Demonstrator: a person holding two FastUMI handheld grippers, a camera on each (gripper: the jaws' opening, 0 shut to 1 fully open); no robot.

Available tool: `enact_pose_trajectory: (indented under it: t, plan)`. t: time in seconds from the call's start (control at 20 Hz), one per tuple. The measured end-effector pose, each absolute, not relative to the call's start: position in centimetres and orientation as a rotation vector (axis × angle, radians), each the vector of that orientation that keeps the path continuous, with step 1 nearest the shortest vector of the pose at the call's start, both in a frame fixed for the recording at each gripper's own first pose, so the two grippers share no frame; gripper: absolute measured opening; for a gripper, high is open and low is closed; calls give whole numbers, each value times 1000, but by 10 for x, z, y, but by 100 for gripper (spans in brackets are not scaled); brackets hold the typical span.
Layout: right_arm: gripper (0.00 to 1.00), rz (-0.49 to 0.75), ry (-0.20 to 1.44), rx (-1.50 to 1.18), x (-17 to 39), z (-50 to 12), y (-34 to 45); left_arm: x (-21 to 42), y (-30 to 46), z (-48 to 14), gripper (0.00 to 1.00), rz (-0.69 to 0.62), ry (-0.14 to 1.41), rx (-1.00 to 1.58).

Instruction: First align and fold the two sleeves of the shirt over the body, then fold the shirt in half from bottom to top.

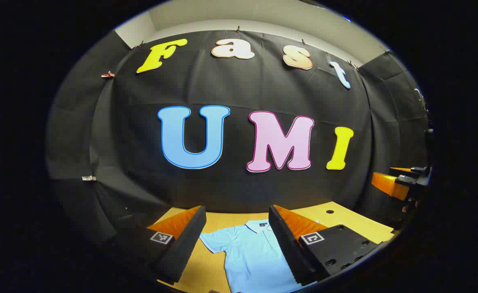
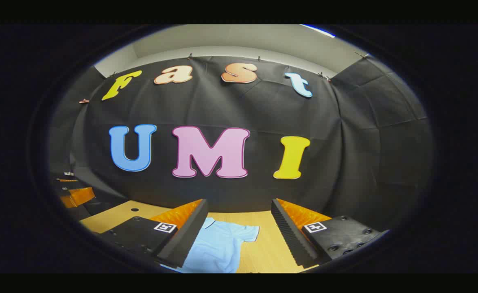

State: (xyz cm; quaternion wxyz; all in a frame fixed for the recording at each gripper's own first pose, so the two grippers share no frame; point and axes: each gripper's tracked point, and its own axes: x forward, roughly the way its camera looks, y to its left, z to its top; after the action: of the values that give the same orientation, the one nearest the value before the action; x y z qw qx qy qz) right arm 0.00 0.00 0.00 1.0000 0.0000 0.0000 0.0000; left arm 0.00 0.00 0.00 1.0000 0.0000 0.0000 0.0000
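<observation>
A light blue polo shirt (image 1: 251,252) lies flat on the wooden table (image 1: 344,219), collar toward the far wall, one short sleeve spread out to the left. My left gripper (image 1: 236,230) hangs above it, open, nothing between its fingers. In the right gripper view the same shirt (image 2: 218,246) shows its other short sleeve (image 2: 245,232) spread on the table (image 2: 263,248). My right gripper (image 2: 239,226) is open above that side, holding nothing. The right gripper also appears at the right edge of the left gripper view (image 1: 401,179), and the left gripper at the left edge of the right gripper view (image 2: 72,191).
The black cloth wall (image 1: 239,187) stands close behind the table's far edge. A small round hole (image 1: 330,211) marks the tabletop near the back; the hole (image 2: 134,209) also shows in the right gripper view. Bare wood lies on both sides of the shirt.
</observation>
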Motion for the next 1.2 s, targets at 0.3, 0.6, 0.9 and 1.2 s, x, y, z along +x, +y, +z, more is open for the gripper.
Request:
enact_pose_trajectory:
  t: [0.3,0.6,0.9,1.2]
  plan:
    - [97,2,14,4,3,-5,-2,1,-2,-3,98,2,8,7]
    - [97,6,22,9,6,-9,-6,2,-6,-3,98,5,14,7]
    - [97,30,35,2,14,-13,-7,4,-9,-7,98,11,26,9]
    - [97,63,62,-15,43,-27,-20,4,-13,-16,98,33,57,34]
